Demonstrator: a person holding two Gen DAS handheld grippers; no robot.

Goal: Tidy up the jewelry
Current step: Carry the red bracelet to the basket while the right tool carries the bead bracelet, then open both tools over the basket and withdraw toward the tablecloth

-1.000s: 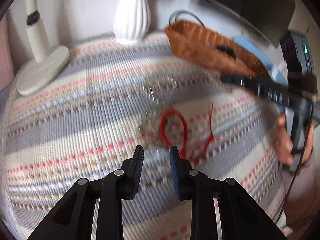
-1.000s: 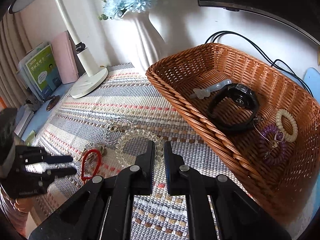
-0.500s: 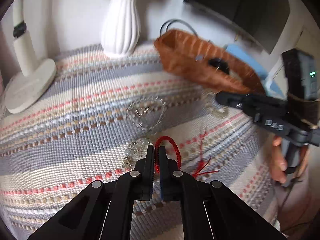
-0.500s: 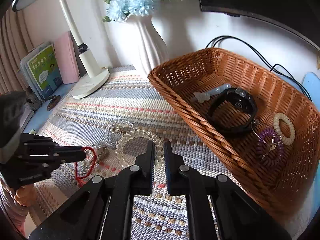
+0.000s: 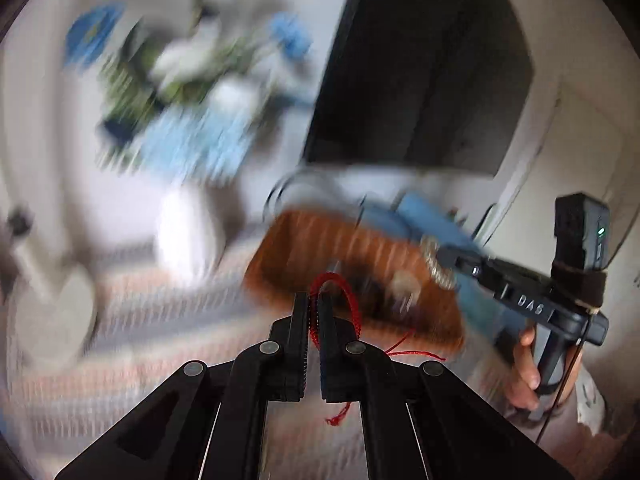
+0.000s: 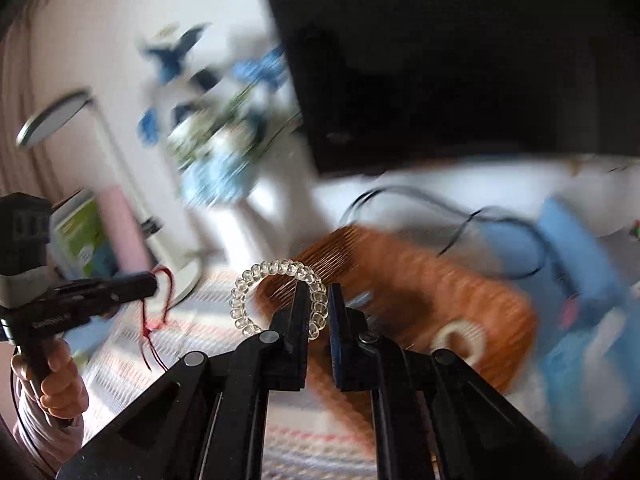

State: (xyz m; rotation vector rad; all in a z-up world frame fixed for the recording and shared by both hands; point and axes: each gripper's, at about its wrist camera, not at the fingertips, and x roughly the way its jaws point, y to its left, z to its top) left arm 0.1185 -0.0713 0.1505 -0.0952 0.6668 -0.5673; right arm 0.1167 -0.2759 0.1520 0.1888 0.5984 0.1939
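Note:
My left gripper [image 5: 314,304] is shut on a red cord bracelet [image 5: 346,296] and holds it in the air, its loose ends hanging below. It also shows in the right wrist view [image 6: 160,300]. My right gripper [image 6: 318,300] is shut on a clear coiled bracelet [image 6: 256,280] and holds it raised; it shows in the left wrist view [image 5: 438,268] too. The brown wicker basket [image 5: 320,248] lies blurred ahead of both grippers, with a cream coil ring [image 6: 460,338] inside.
A white vase [image 5: 184,236] with blue flowers, a white lamp base [image 5: 52,312] and a dark monitor [image 5: 420,64] stand behind the striped woven mat [image 5: 120,360]. A black cable [image 6: 460,208] and blue items [image 6: 580,264] lie by the basket. Both views are motion-blurred.
Both grippers have lifted off the mat and swung toward the basket. The left carries the red cord bracelet, the right carries the clear coiled bracelet, which lay on the mat before.

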